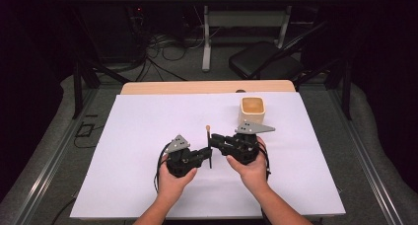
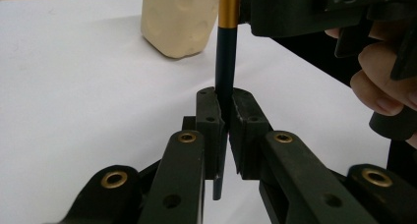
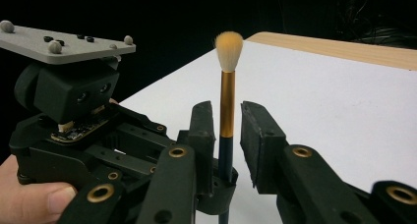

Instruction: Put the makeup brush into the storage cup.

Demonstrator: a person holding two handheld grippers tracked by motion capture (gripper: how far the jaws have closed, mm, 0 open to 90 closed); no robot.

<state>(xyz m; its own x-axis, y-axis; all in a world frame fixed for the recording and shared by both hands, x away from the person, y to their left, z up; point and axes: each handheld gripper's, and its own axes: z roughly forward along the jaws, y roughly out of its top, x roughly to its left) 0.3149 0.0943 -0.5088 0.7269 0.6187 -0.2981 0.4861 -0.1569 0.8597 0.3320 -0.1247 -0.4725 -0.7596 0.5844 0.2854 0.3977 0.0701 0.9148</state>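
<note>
A brush (image 1: 208,132) with a dark handle, gold ferrule and pale bristles (image 3: 229,46) stands upright at mid-table, bristles up. My left gripper (image 1: 209,154) is shut on the lower handle, and in the left gripper view both jaws press on the dark shaft (image 2: 225,71). My right gripper (image 1: 213,140) faces it from the right and is open. Its jaws stand on either side of the ferrule (image 3: 227,103), with a clear gap on one side. A hand holds each gripper.
A cream square cup (image 1: 253,109) stands upright just behind the right gripper, its pale side also in the left gripper view (image 2: 179,22). A white sheet (image 1: 143,136) covers the wooden table (image 1: 197,87). A black chair (image 1: 263,59) and cables lie beyond.
</note>
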